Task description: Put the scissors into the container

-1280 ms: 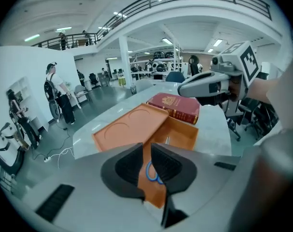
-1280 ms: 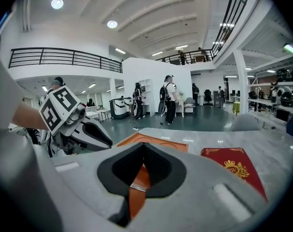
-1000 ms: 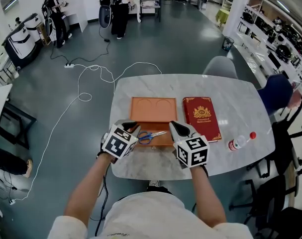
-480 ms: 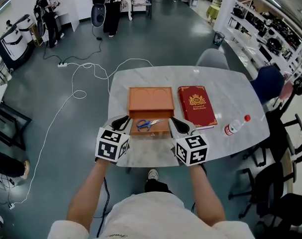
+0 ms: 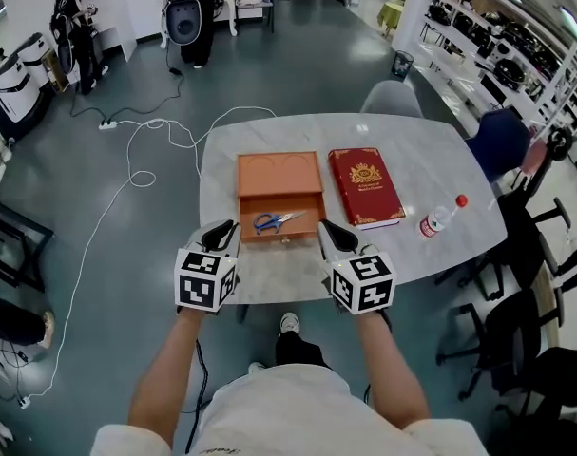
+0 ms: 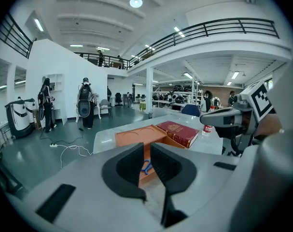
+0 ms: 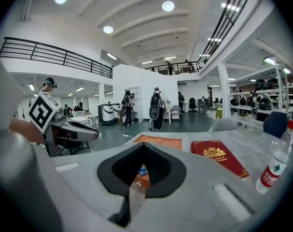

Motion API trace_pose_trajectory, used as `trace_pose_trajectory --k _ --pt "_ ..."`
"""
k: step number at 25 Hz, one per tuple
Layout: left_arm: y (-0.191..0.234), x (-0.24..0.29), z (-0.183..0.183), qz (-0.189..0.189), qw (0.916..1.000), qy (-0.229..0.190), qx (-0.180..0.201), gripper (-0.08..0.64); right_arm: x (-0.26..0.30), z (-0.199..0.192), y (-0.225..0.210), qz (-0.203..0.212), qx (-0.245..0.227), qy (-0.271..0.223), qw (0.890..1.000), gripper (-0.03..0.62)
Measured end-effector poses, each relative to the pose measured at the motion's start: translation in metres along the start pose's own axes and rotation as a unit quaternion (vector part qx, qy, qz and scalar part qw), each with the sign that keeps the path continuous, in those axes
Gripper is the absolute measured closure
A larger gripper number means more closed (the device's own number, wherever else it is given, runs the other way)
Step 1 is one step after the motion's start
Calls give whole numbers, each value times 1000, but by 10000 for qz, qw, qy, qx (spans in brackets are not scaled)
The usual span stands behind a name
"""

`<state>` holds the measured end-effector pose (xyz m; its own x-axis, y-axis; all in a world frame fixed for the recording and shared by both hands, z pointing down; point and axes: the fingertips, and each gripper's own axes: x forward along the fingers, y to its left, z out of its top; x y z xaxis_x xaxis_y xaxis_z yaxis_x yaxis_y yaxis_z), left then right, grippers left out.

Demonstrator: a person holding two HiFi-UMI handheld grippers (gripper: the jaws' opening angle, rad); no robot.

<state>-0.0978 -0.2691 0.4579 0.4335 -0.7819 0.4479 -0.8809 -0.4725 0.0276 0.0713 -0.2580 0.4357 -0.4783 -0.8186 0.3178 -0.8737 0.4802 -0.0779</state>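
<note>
Blue-handled scissors [image 5: 274,221] lie inside the near half of the orange container [image 5: 279,174], whose far half shows two round recesses. My left gripper [image 5: 221,233] hovers at the table's near edge, just left of the container's front corner, with its jaws a narrow gap apart and nothing between them. Through that gap in the left gripper view I see the scissors [image 6: 147,167] and container [image 6: 136,137]. My right gripper [image 5: 333,235] hangs off the container's right front corner, its tips meeting, empty. In the right gripper view the scissors [image 7: 142,170] show below the joined tips.
A red book [image 5: 365,186] lies right of the container and a plastic bottle [image 5: 438,217] with a red cap lies further right on the marble table [image 5: 431,160]. A cable runs over the floor at left. Chairs stand at the table's far and right sides.
Both grippers have drawn back from the container to the table's near edge. The left gripper, at the scissors a second ago, is now clear of them. The scissors stay in the container.
</note>
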Motion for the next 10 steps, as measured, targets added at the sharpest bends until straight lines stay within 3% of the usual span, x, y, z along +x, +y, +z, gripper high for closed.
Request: trace_pose_trajectory --k 10 --pt "-13 0 -6 -140 9998 56 94 518 -10 -7 0 -79 28 11 10000 589"
